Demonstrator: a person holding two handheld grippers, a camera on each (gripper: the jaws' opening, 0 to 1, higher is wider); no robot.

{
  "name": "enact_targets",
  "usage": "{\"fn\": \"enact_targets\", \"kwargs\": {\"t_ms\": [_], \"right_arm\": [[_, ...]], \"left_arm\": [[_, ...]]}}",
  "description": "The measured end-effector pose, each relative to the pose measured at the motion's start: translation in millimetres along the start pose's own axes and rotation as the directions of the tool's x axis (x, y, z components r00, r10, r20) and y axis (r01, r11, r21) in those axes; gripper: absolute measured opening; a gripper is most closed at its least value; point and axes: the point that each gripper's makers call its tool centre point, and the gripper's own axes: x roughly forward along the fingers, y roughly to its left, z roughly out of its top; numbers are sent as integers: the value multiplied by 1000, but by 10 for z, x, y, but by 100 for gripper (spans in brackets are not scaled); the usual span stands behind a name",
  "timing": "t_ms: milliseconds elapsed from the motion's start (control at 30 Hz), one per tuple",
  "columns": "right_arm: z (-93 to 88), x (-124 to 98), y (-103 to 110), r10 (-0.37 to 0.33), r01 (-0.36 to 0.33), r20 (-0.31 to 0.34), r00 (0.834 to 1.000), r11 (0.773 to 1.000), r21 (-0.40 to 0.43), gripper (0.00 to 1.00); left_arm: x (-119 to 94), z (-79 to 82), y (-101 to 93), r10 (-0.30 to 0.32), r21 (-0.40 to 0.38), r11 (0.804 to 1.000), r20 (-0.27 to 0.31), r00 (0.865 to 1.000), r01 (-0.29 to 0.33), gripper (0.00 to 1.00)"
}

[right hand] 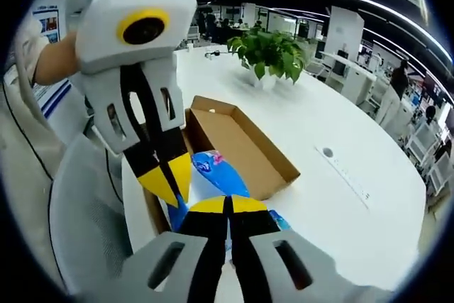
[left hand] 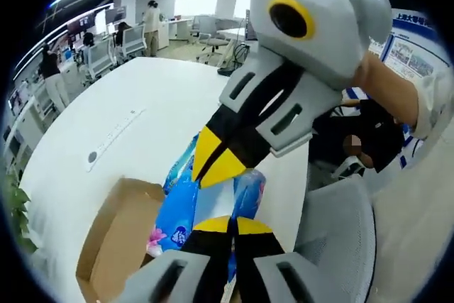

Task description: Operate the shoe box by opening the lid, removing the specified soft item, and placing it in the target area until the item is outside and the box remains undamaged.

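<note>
A brown cardboard shoe box (right hand: 245, 140) lies open on the white table (right hand: 340, 104), and its cardboard (left hand: 113, 235) also shows low in the left gripper view. A blue plastic soft pack (left hand: 177, 207) with a flower print sits at the box's near edge, partly covered by both grippers. My left gripper (left hand: 231, 225) is shut on the pack's near end. My right gripper (right hand: 228, 205) is shut on the blue pack (right hand: 216, 169) from the opposite side. In the left gripper view the right gripper (left hand: 207, 164) reaches down from the upper right. In the right gripper view the left gripper (right hand: 167, 179) comes in from the upper left.
A grey office chair (left hand: 333, 239) stands against the table's edge beside the box. A potted green plant (right hand: 269, 51) stands at the far end of the table. A round cable port (right hand: 326, 152) sits in the tabletop. Desks, chairs and people fill the office behind.
</note>
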Motion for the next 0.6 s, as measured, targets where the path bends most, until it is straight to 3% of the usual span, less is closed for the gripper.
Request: {"fn": "enact_targets", "kwargs": {"t_ms": [600], "right_arm": [[-608,-506,-411,-75,75,-9,997,990,121,0]], "left_arm": [[640,527,-256,-74,76,994,-28,997,76,0]]}}
